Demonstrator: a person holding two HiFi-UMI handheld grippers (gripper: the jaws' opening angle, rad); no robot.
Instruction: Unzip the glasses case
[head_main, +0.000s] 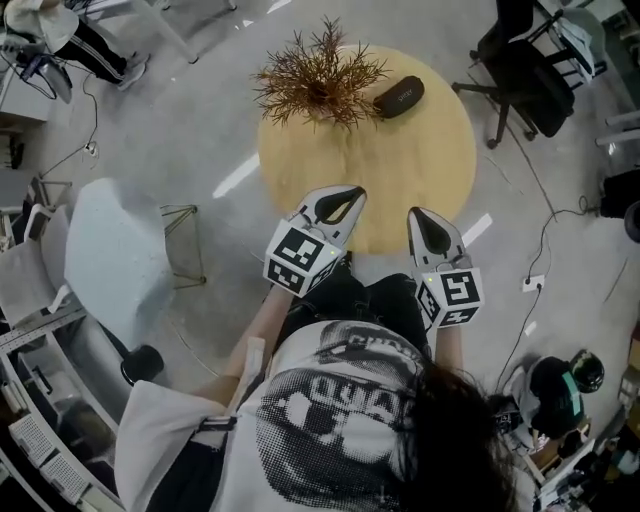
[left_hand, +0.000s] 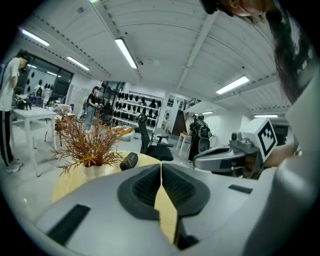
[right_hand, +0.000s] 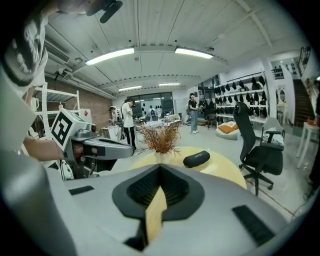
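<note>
A black glasses case (head_main: 399, 97) lies zipped at the far right of the round yellow table (head_main: 420, 170), beside a dried plant. It also shows as a dark oblong in the left gripper view (left_hand: 128, 161) and the right gripper view (right_hand: 196, 158). My left gripper (head_main: 354, 191) hovers over the table's near edge, jaws together and nothing between them. My right gripper (head_main: 412, 213) is level with it to the right, also shut and empty. Both point toward the case from well short of it.
A dried brown plant (head_main: 318, 78) in a pale vase stands at the table's far middle, just left of the case. A black office chair (head_main: 525, 70) is at the far right, a pale chair (head_main: 115, 255) to the left. People stand in the room behind.
</note>
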